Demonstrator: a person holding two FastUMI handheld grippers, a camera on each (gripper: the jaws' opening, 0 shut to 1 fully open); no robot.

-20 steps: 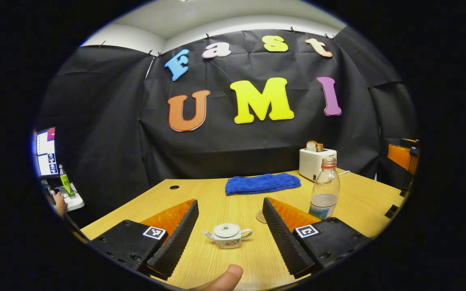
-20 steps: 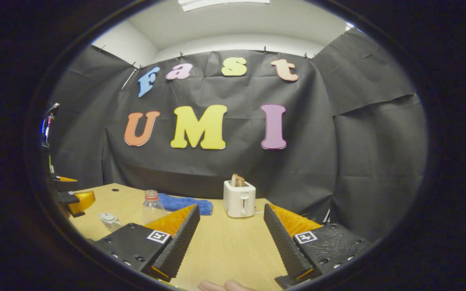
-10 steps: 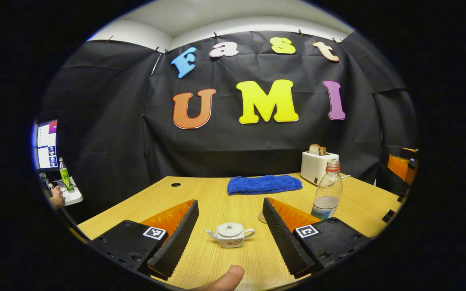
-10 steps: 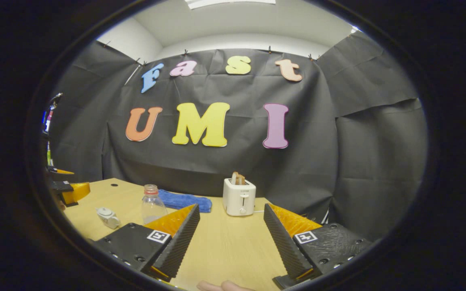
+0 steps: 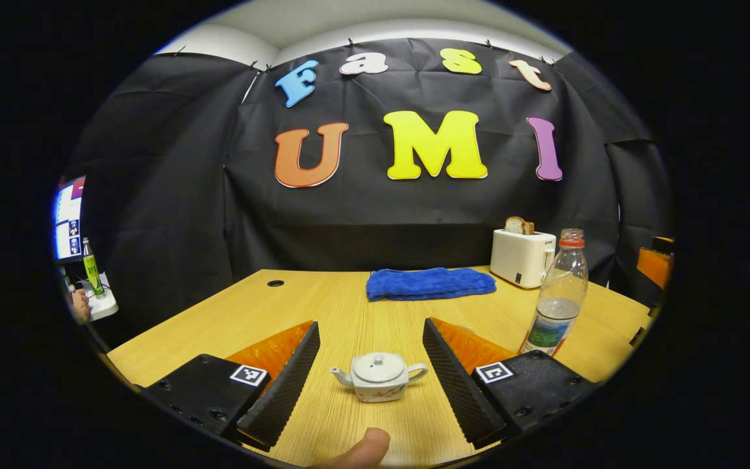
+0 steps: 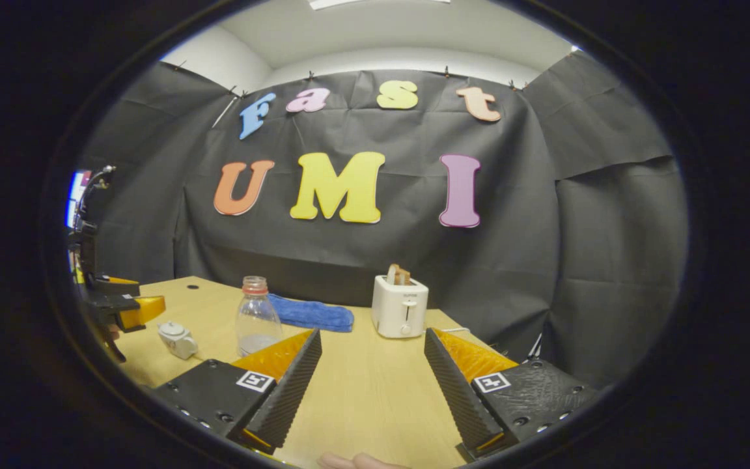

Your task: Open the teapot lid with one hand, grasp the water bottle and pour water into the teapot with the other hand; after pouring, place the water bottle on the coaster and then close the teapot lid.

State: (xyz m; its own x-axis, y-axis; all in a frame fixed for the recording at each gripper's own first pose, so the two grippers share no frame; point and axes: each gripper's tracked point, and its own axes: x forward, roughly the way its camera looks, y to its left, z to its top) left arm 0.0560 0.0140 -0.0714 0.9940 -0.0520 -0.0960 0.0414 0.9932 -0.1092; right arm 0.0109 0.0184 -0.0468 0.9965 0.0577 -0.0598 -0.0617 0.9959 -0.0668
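— On the near part of the table [image 5: 349,306], what is seen between the fingers of the left hand-held gripper [image 5: 371,368]?

— The teapot [image 5: 379,376] is seen there, upright, spout to the left and handle to the right. The gripper's fingers are spread wide, one on each side, and neither is touching the pot. Nothing is gripped.

— Is the lid [image 5: 378,367] off?

— No. It is seated on the teapot, so the first step is judged as not yet done.

— And the water bottle [image 5: 557,296]?

— It is standing upright on the table, right of the teapot and somewhat farther back, partly filled. No cap can be made out on its neck, though that is hard to tell. It is not held by anything.

— What is shown of the right hand-held gripper [image 6: 372,384]?

— Its fingers are spread too, with only bare table between them. In the right gripper view the water bottle [image 6: 256,318] lies off to the left of its fingers, with the teapot [image 6: 176,339] farther left again, just beside the left hand-held gripper [image 6: 131,311].

— Is the coaster seen?

— It cannot be picked out with any certainty. A blue cloth [image 5: 430,284] and a white toaster [image 5: 521,257] are seen at the far side, apart from the task's things.

— So how much is left?

— Practically all of it, by the look of things: lid lifted, bottle grasped, water poured, bottle set on the coaster, lid replaced. The left gripper is judged well lined up for the lid.
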